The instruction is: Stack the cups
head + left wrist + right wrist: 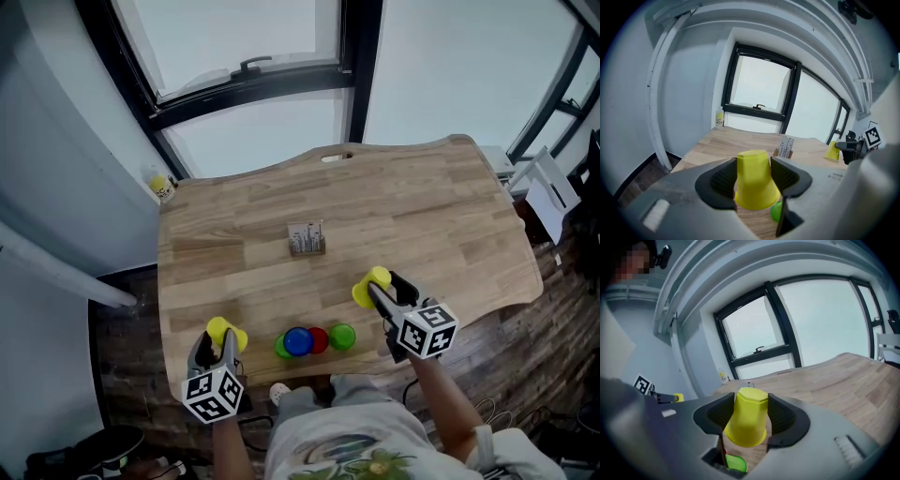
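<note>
My left gripper is shut on a yellow cup, held bottom-up near the wooden table's front left edge. Over the front right of the table, my right gripper is shut on a second yellow cup, also bottom-up; this one also shows as the yellow cup in the head view. Between the two grippers, at the front edge, stand a blue cup, a red cup and a green cup, with another green cup partly hidden behind the blue one.
A small holder with cards stands at the table's middle. A yellow-labelled bottle sits on the sill by the back left corner. Windows rise behind the table, and the person's lap is against the front edge.
</note>
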`<control>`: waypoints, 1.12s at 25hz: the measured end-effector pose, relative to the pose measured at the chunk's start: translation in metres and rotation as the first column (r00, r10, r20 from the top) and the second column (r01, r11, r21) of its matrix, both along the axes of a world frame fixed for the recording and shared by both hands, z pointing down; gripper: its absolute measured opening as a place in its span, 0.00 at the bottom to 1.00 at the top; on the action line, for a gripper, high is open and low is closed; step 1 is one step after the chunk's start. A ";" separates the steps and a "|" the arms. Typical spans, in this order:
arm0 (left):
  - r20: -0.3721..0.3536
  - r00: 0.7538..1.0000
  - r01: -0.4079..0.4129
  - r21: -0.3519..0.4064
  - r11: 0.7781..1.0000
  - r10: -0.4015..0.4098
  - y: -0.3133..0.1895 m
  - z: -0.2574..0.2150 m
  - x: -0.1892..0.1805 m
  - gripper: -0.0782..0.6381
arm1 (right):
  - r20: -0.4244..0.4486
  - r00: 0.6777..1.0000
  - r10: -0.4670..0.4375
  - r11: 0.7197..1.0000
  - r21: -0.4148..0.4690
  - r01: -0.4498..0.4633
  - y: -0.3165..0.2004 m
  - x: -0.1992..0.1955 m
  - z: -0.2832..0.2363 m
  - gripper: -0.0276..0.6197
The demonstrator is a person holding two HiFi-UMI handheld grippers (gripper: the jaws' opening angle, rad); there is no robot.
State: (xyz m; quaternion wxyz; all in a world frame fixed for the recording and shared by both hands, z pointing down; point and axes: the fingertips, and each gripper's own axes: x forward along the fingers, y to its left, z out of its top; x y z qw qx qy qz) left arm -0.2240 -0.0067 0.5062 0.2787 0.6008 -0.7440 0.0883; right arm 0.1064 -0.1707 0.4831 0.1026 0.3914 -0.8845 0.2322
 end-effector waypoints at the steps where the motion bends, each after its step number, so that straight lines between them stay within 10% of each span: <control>1: -0.002 1.000 -0.006 0.005 1.000 0.006 0.001 -0.001 0.000 0.44 | -0.018 1.000 -0.015 1.000 0.020 0.015 0.005 -0.004 -0.002 0.39; 9: -0.009 0.998 -0.068 0.020 0.997 0.068 0.009 -0.003 0.001 0.44 | -0.124 0.987 -0.105 0.983 0.139 0.122 0.052 -0.035 -0.009 0.39; 28: -0.027 0.985 -0.168 0.019 0.986 0.169 0.009 -0.002 -0.003 0.44 | -0.248 0.949 -0.194 0.968 0.108 0.226 0.106 -0.075 0.029 0.39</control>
